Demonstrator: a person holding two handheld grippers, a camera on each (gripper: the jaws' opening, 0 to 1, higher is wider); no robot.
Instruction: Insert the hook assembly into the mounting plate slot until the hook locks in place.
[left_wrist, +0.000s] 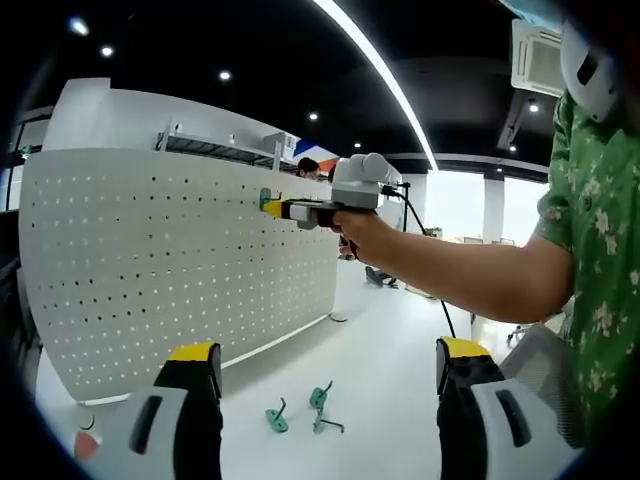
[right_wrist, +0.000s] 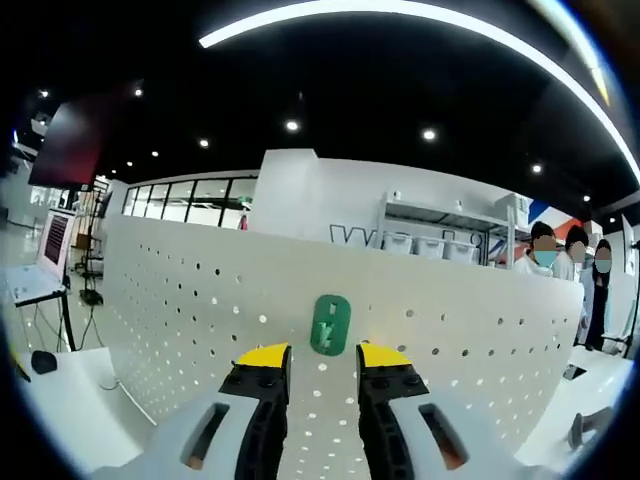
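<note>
A green hook (right_wrist: 330, 324) sits flat and upright against the white pegboard (right_wrist: 180, 290), just beyond the tips of my right gripper (right_wrist: 324, 357). Its jaws stand a little apart, and bare board shows in the gap between them. In the left gripper view, a person's hand holds the right gripper (left_wrist: 272, 208) up to the pegboard (left_wrist: 150, 260), with the green hook (left_wrist: 265, 198) at its tip. My left gripper (left_wrist: 328, 350) is wide open and holds nothing, low over the table. Two more green hooks (left_wrist: 277, 415) (left_wrist: 322, 402) lie on the table ahead of it.
The white table (left_wrist: 390, 350) runs along the foot of the pegboard. The person's arm and green patterned shirt (left_wrist: 600, 230) take up the right side. A small red and white object (left_wrist: 85, 440) lies at the left. People stand beyond the board (right_wrist: 570, 255).
</note>
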